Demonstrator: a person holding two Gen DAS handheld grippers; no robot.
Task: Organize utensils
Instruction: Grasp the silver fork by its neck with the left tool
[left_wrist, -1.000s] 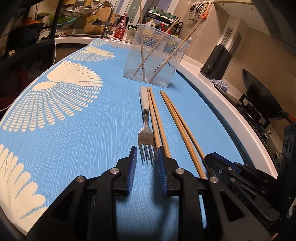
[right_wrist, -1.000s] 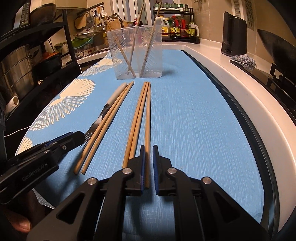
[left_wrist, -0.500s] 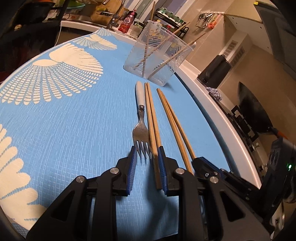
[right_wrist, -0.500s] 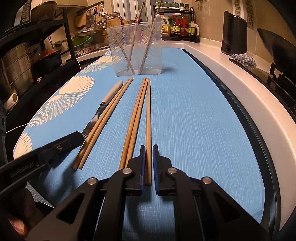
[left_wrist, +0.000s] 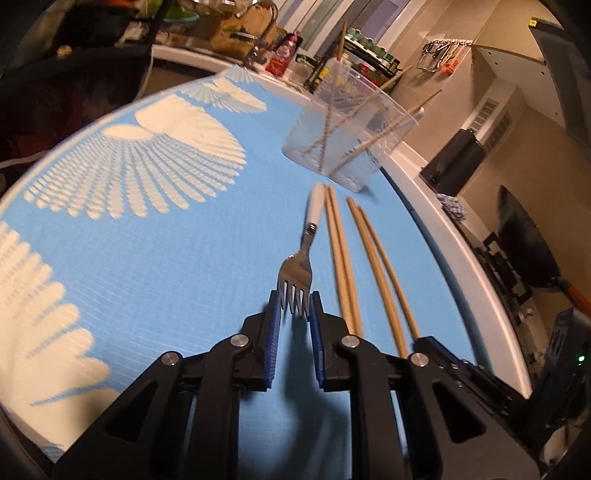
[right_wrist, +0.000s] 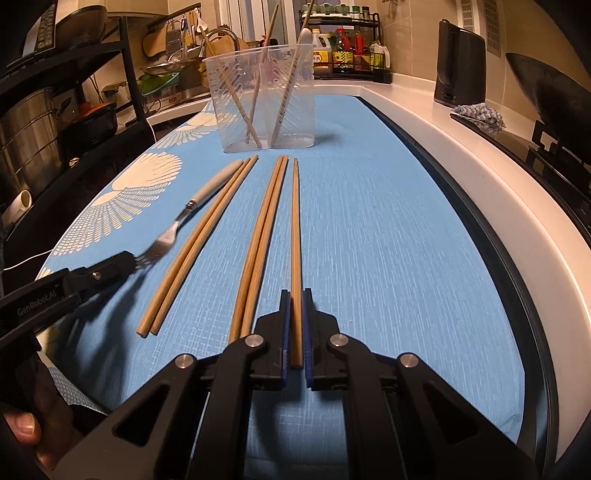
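A silver fork (left_wrist: 297, 269) with a white handle lies on the blue cloth (left_wrist: 166, 266). Its tines sit between the blue pads of my left gripper (left_wrist: 294, 299), whose jaws are closing and touch the tines on both sides. From the right wrist view the fork (right_wrist: 164, 240) runs into the left gripper (right_wrist: 129, 258). My right gripper (right_wrist: 295, 295) is shut on the near end of a single wooden chopstick (right_wrist: 295, 221). Two chopstick pairs (right_wrist: 199, 243) (right_wrist: 262, 236) lie to its left. A clear plastic holder (right_wrist: 264, 99) behind them has several chopsticks standing in it.
A white counter edge (right_wrist: 480, 177) runs along the right of the cloth, with a black appliance (right_wrist: 460, 62), a rag (right_wrist: 480, 114) and a dark wok (right_wrist: 546, 92) beyond. A bottle rack (right_wrist: 347, 51) stands at the back. Shelves with pots (right_wrist: 29, 125) stand left. A thumb (right_wrist: 22, 428) shows bottom left.
The left jaws narrowed onto the fork's tines and the gripper rolled. The fork has shifted away from the nearest chopstick pair. The right jaws closed slightly onto the single chopstick.
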